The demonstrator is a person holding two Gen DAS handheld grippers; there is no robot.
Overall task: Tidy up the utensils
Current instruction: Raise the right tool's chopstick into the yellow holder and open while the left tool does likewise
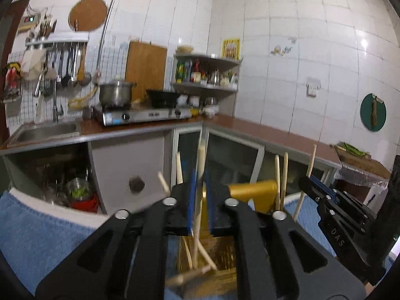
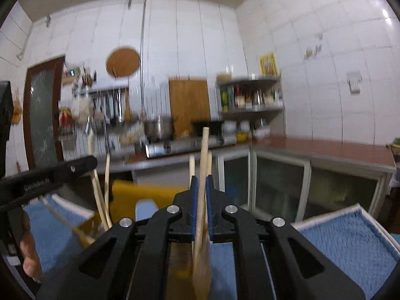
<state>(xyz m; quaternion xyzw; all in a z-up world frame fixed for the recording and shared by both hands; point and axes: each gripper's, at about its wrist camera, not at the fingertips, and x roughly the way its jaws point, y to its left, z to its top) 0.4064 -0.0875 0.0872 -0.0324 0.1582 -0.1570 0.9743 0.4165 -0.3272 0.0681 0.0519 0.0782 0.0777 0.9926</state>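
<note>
My left gripper [image 1: 200,182] is shut on a pale wooden chopstick [image 1: 200,165] that stands upright over a woven bamboo holder [image 1: 222,260] holding several more sticks. My right gripper [image 2: 202,187] is shut on a wooden spatula [image 2: 203,225], its handle pointing up between the blue pads. In the left wrist view the right gripper [image 1: 307,182] shows at the right, beside more upright sticks [image 1: 281,182]. In the right wrist view the left gripper [image 2: 85,162] shows at the left, with sticks [image 2: 100,195] under it. A yellow container [image 1: 255,195] stands behind the holder.
Blue towel [image 1: 37,232] covers the near surface. Behind are a brown counter [image 1: 275,135], a sink [image 1: 47,130], a gas stove [image 1: 142,115] with a steel pot [image 1: 116,92], a spice shelf [image 1: 205,72] and glass-door cabinets [image 2: 277,182].
</note>
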